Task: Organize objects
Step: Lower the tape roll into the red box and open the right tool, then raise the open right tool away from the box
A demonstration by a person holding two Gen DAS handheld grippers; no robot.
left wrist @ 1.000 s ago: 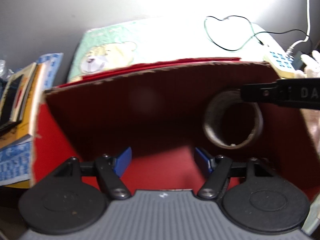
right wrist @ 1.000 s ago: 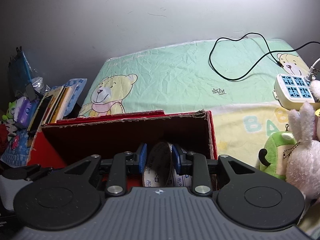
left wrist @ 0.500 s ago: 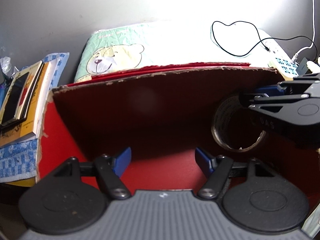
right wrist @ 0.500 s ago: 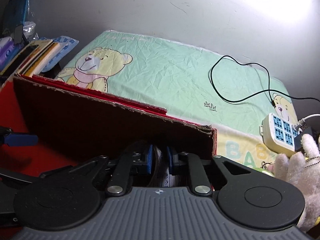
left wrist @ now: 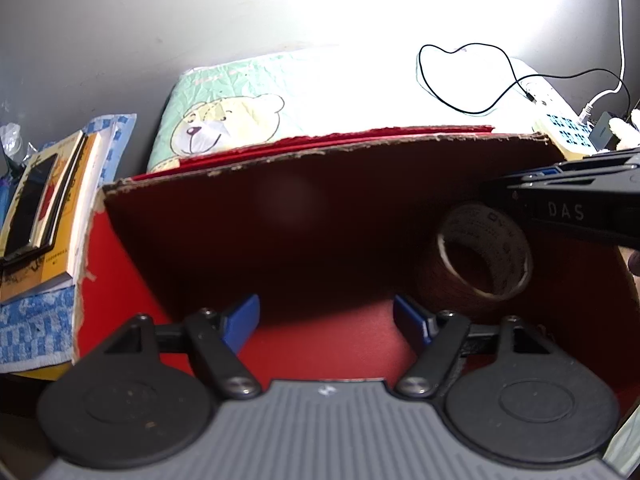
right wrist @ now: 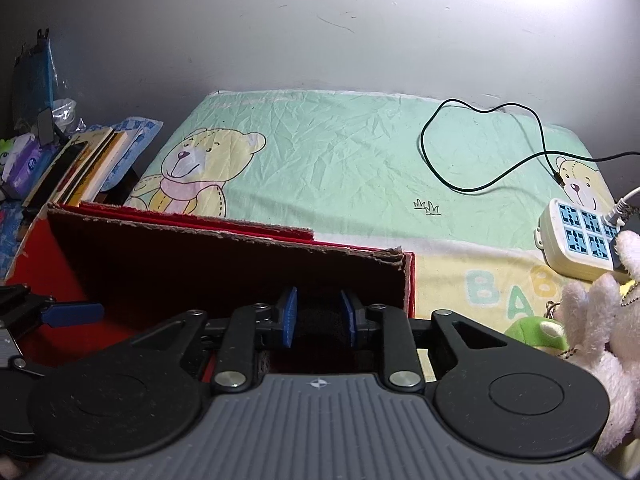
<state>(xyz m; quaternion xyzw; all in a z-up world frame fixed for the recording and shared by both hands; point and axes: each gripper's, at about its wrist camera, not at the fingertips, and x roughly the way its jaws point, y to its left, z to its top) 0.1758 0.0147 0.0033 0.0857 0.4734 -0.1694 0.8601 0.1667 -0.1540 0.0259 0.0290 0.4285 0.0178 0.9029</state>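
So the tape (left wrist: 486, 252) sits in the red box (left wrist: 120, 276), right end. Right gripper (right wrist: 318, 316) is opening above it, nothing pinched; left gripper (left wrist: 326, 322) is opening too, empty.

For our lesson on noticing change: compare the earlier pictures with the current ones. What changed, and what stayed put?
The right gripper has let go of the roll of tape: its jaws are opening with nothing between them, and the roll now lies on its own inside the red box. The left gripper, also opening and empty, stayed over the box; the box and books are unmoved.
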